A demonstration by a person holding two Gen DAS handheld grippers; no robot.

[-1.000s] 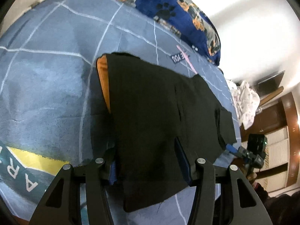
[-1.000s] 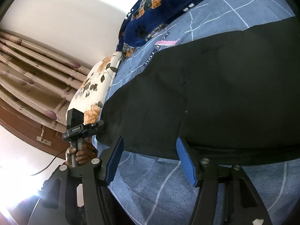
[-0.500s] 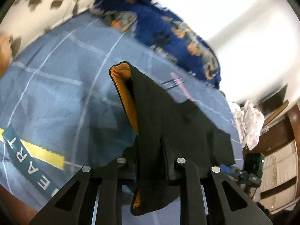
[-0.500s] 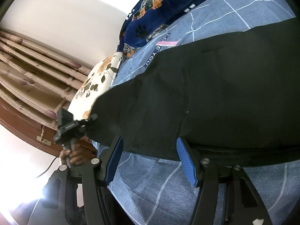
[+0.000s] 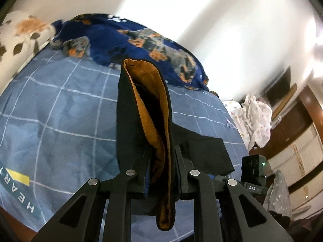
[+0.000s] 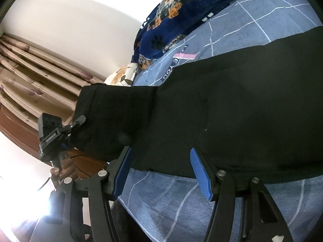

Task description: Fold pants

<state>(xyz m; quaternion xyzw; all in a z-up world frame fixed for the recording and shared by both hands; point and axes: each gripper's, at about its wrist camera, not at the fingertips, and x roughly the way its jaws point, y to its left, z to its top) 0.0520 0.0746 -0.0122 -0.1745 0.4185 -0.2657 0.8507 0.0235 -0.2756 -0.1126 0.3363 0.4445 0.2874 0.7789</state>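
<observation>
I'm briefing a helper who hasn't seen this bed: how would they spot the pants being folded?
Find the blue checked bedsheet. The pants are the black garment spread on it, one end pinched in the left gripper. Only they show an orange lining.

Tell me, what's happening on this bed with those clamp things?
A person is folding black pants on a blue checked bedsheet, holding a gripper in each hand. The left gripper is shut on one end of the pants, its orange lining showing, and holds that end raised off the bed. The right gripper is open at the pants' near edge, gripping nothing.
</observation>
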